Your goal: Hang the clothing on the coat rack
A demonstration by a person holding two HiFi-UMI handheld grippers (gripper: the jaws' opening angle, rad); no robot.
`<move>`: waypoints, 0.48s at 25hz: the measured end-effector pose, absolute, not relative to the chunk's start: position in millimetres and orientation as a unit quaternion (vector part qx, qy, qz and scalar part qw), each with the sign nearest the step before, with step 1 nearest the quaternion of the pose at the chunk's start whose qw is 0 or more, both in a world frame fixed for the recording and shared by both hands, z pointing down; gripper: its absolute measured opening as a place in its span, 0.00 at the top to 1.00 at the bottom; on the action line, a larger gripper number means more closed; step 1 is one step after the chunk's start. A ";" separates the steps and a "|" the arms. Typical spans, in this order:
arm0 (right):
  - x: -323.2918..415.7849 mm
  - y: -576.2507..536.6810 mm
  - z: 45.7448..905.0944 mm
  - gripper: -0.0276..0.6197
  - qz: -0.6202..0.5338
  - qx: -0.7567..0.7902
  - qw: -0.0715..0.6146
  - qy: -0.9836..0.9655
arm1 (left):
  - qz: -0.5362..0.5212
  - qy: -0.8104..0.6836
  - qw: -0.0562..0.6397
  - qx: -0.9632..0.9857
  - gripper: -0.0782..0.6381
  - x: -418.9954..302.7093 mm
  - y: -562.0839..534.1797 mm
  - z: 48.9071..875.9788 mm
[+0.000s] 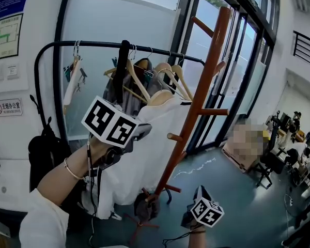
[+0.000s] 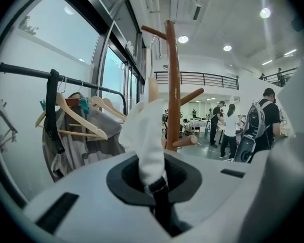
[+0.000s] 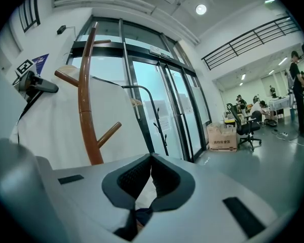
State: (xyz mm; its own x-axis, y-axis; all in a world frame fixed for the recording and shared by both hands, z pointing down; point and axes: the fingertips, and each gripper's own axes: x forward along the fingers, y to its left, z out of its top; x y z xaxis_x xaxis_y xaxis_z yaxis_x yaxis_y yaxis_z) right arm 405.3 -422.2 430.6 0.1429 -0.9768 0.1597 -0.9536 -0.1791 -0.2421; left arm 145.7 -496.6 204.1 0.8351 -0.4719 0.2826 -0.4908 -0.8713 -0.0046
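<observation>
Pinching a fold of the white garment, my left hand-held gripper holds it just beside the brown coat rack. My right hand-held gripper, tips pressed together, hangs low over open floor. The wall sign's print is too small to read.

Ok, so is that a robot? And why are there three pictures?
No robot: a person holds a pincer tool, a gripper, in each hand; the checkered cubes belong to them. One picture comes from a camera on the person's head, the other two from cameras riding on each gripper. The left gripper is pinched shut on a white garment, held up beside the wooden coat rack. The right gripper is lower down, jaws together, seemingly gripping nothing. Behind stands a black rail with wooden hangers.
</observation>
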 end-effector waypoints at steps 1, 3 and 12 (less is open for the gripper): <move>405.2 -421.7 431.3 0.92 -0.142 -0.754 0.041 0.640 | 0.138 -0.252 0.041 0.957 0.86 145.3 -499.9 202.7; 406.2 -420.8 433.1 0.92 -0.144 -0.754 0.043 0.639 | 0.135 -0.253 0.053 0.957 0.86 144.1 -505.8 199.0; 411.3 -418.5 436.8 0.92 -0.149 -0.757 0.048 0.634 | 0.139 -0.259 0.019 0.956 0.86 147.7 -507.5 164.5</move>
State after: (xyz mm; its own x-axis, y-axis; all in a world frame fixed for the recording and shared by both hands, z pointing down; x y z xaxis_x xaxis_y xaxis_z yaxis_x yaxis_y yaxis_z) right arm 411.3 -418.5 436.8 0.1511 -0.9746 0.1656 -0.9459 -0.1912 -0.2620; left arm 147.7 -507.5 164.5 0.8274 -0.4895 0.2754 -0.5001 -0.8652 -0.0356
